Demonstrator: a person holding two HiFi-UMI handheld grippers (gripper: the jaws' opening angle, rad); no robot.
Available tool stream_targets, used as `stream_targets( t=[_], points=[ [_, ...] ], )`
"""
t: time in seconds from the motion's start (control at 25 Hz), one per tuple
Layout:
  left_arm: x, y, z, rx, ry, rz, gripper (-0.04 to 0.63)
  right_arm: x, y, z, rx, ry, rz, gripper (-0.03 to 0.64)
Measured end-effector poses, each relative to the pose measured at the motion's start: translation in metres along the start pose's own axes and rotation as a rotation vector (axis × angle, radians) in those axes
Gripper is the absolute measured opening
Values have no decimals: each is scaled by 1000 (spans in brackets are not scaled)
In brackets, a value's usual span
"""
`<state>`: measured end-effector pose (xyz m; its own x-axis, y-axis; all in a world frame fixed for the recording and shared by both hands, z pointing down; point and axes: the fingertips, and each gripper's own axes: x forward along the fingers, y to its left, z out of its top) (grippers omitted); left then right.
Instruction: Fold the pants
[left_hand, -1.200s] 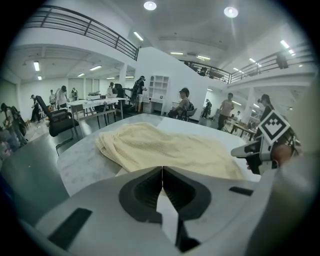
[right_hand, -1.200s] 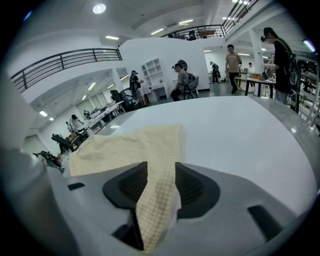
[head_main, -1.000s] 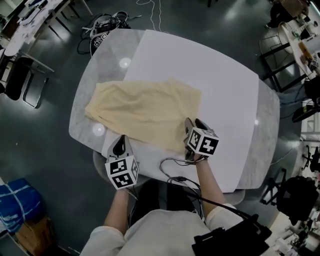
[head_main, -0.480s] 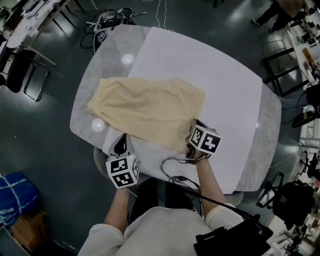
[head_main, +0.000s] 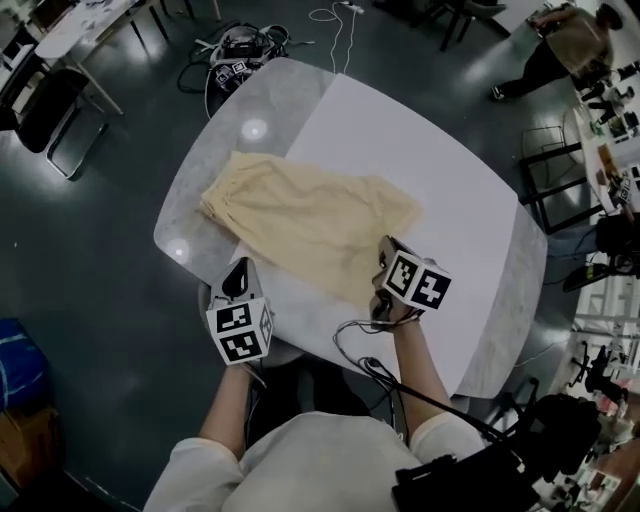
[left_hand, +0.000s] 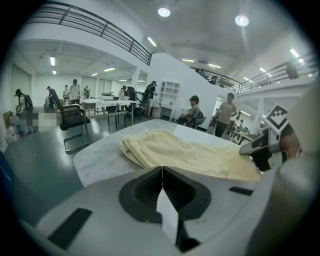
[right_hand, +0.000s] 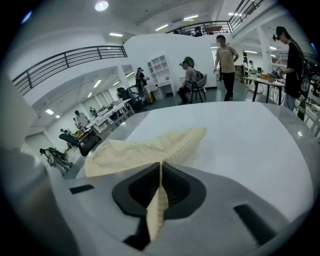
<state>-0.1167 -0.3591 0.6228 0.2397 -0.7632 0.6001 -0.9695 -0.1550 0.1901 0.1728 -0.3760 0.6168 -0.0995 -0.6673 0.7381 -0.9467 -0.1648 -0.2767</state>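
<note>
Pants (head_main: 310, 222) are spread flat on the table (head_main: 215, 170), just ahead of both grippers; the right gripper's (head_main: 383, 262) jaws have just been closed on the near corner, so a fold can be begun, while the left gripper (head_main: 237, 275) is seen shut and empty

I see a grey table (head_main: 185, 215) with round corners. A big white sheet (head_main: 440, 190) lies flat on it and covers most of the top. The yellow pants (head_main: 310, 225) lie spread out, partly on the grey part and partly on the white sheet.
</note>
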Motion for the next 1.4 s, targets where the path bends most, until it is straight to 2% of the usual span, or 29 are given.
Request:
stream_targets(
  t=[0.2,0.4,0.44,0.48,0.52,0.56,0.72,0.84,1.16,1.4],
  points=[
    [-24,47,15,-39,-39,40,9,1,102,33,-76,-18,138,5],
    [-51,100,26,-97,-66,104,9,13,257,80,-128,-106,387,10],
    [-55,110,27,-103,-69,114,9,16,285,87,-120,-137,435,42],
    [-58,120,27,-107,-72,122,9,20,306,92,-110,-166,464,110],
    [-61,129,27,-111,-75,129,9,24,320,96,-104,-188,473,147],
    [-63,137,26,-115,-76,134,9,28,327,97,-102,-199,467,142],
    [-67,159,16,-126,-73,148,9,42,323,72,-103,-166,417,115],
    [-66,158,10,-131,-65,140,9,47,305,55,-104,-144,376,106],
    [-63,126,23,-95,-96,107,9,30,266,53,-137,-163,325,103],
    [-83,93,35,-72,-120,100,9,-10,227,55,-162,-190,280,80]
  ],
)
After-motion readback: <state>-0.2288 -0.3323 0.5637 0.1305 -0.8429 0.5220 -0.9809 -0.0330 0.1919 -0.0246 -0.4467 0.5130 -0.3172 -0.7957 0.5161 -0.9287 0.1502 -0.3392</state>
